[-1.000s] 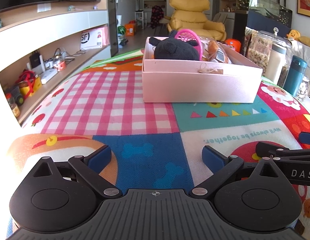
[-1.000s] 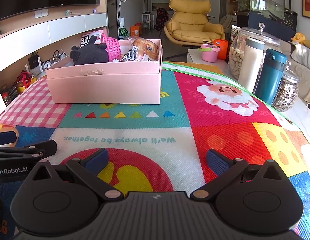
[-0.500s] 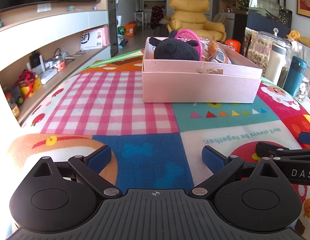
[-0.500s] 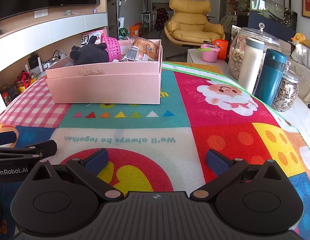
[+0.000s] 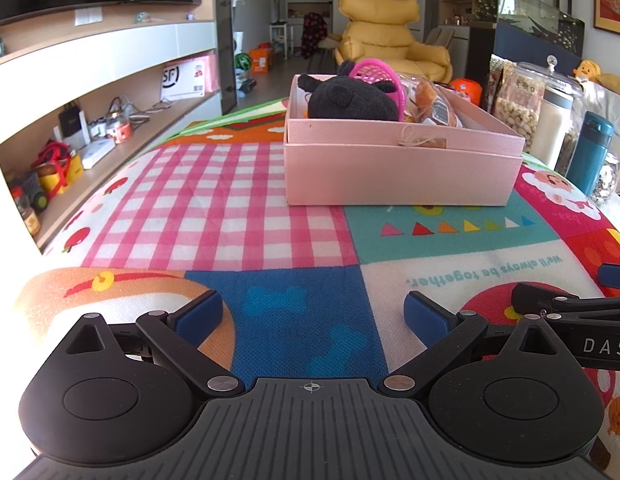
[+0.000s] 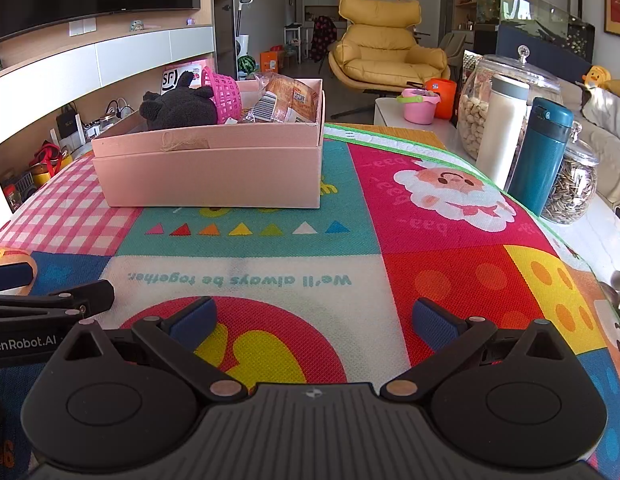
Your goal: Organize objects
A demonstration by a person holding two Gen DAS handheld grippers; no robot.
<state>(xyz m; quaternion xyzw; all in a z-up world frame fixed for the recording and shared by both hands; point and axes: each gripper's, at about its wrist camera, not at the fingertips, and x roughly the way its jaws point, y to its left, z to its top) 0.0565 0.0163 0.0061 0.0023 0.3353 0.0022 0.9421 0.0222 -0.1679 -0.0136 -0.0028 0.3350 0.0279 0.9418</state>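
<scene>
A pink box point(image 5: 398, 172) stands on the colourful mat point(image 5: 213, 208), ahead of both grippers; it also shows in the right wrist view point(image 6: 213, 176). Inside it lie a black plush toy point(image 5: 350, 98), a pink plastic basket point(image 5: 384, 76) and a packaged snack point(image 5: 434, 108). My left gripper point(image 5: 313, 314) is open and empty, low over the mat's near part. My right gripper point(image 6: 314, 316) is open and empty, low over the mat beside the left one. Each gripper's arm shows at the edge of the other's view.
Right of the mat stand a glass jar of nuts point(image 6: 476, 116), a white bottle point(image 6: 502, 128), a teal flask point(image 6: 544, 156) and a jar of seeds point(image 6: 570, 188). A shelf with clutter point(image 5: 69, 152) runs along the left. A yellow armchair point(image 6: 384, 56) is behind.
</scene>
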